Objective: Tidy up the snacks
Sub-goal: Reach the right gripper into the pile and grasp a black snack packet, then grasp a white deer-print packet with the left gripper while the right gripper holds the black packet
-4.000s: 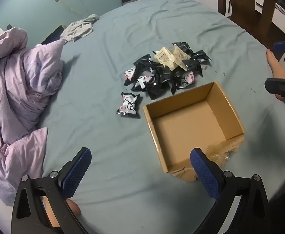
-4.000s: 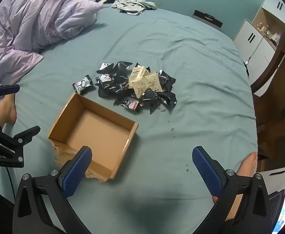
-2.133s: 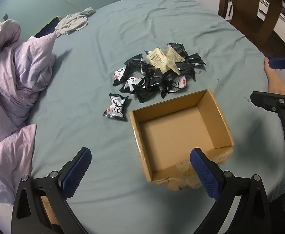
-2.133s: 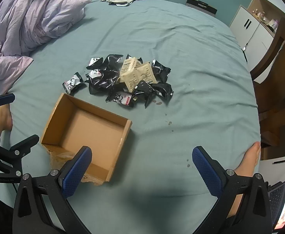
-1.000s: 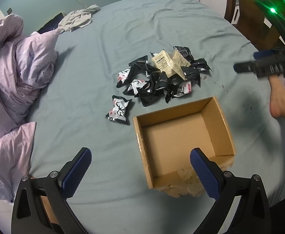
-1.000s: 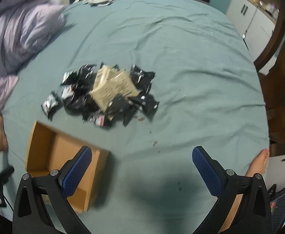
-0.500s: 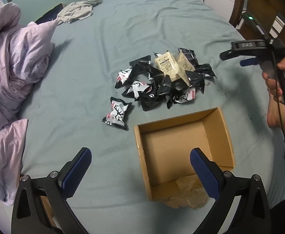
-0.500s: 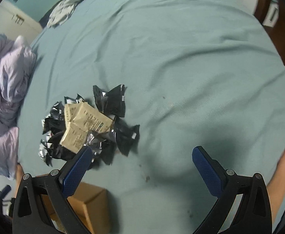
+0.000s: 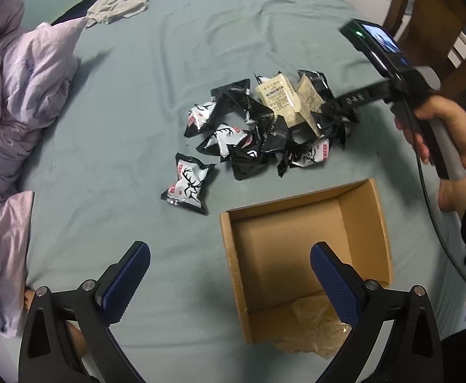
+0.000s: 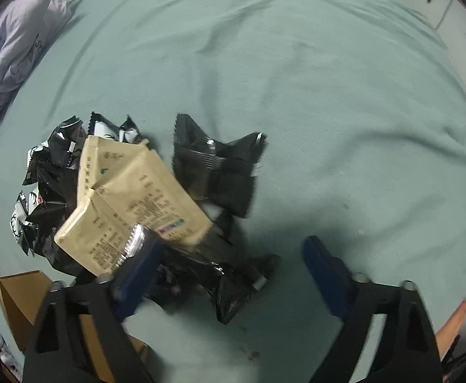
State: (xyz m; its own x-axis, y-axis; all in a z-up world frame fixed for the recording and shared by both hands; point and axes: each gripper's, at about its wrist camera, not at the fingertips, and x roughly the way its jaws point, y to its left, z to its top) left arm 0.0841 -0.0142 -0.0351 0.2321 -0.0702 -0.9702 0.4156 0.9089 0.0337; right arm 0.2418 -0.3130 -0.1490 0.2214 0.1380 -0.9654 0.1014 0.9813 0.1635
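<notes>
Across the bed, saw a wrinkled teal sheet carrying everything. Along its left edge in the left wrist view, found a rumpled lilac duvet, and at the far edge a crumpled grey garment. Beyond the far right corner, noted a brown wooden chair.

Near the near edge, found an open-topped brown cardboard box, with only crinkled clear wrapping at its torn near side. Just beyond the box, toward the middle of the bed, found the heap of black and white foil snack packets, with two flat tan paper packets lying on top. Just left of the heap and apart from it, saw one lone white packet with a black deer print.

Saw the left gripper hanging over the sheet at the box's near left corner, blue pads wide apart with nothing between them.

Saw the right gripper, held in a hand, reaching down into the heap's right side. Had just been closing its jaws, yet kept them well apart, with a crumpled black foil packet lying between them. Made out one blurred pad beside the tan packets; could not see either pad pressing on anything.
</notes>
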